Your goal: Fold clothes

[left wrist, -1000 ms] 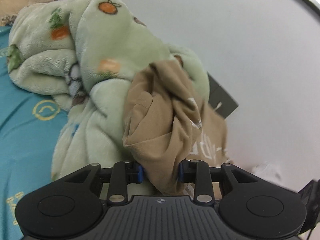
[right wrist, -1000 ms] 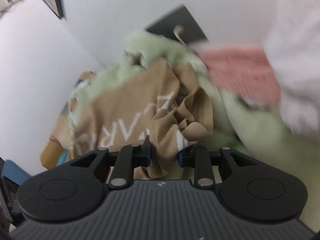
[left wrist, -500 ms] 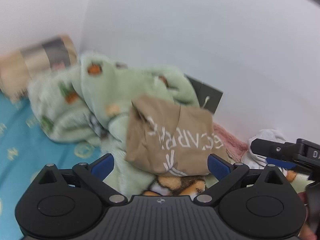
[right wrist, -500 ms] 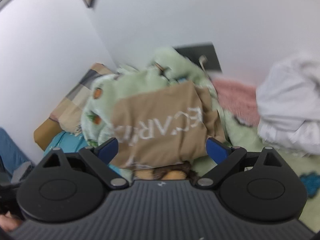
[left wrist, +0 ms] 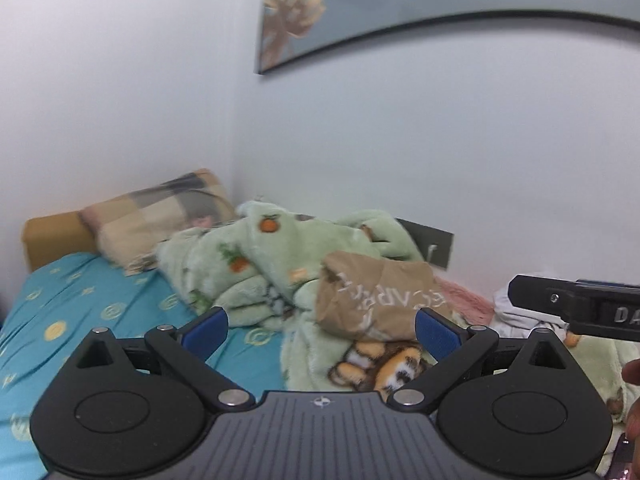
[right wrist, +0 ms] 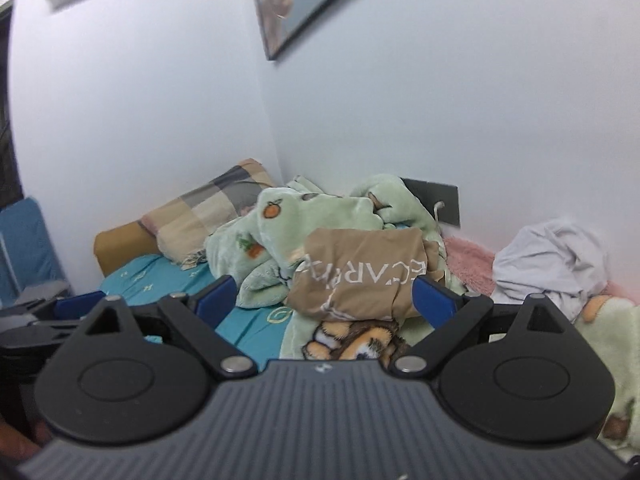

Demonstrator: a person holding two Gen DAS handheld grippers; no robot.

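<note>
- Left wrist view: the left gripper (left wrist: 320,330) stands with its jaws wide apart and nothing between them. A second ago they pinched the tan shirt (left wrist: 378,300); they have just been opening and the shirt is let go.
- The shirt now lies right of centre in the frame, folded into a rough packet on top of the green blanket (left wrist: 280,256), its white lettering facing up. That reads as this garment finished and put aside.
- At the right edge the other gripper's black body pokes in, close by; a pink blanket (left wrist: 464,300) lies behind the shirt.
- Lower left is bare blue sheet (left wrist: 100,308), open room for laying out the next piece.
- Right wrist view: the right gripper (right wrist: 324,300) is also spread wide and empty, having just been opening off the same shirt (right wrist: 360,272), which sits at centre frame against the blanket heap.
- A crumpled white garment (right wrist: 552,264) waits at right by the wall, likely next. The wall crowds the pile from behind; the pillow (right wrist: 208,208) bounds the upper left.
</note>
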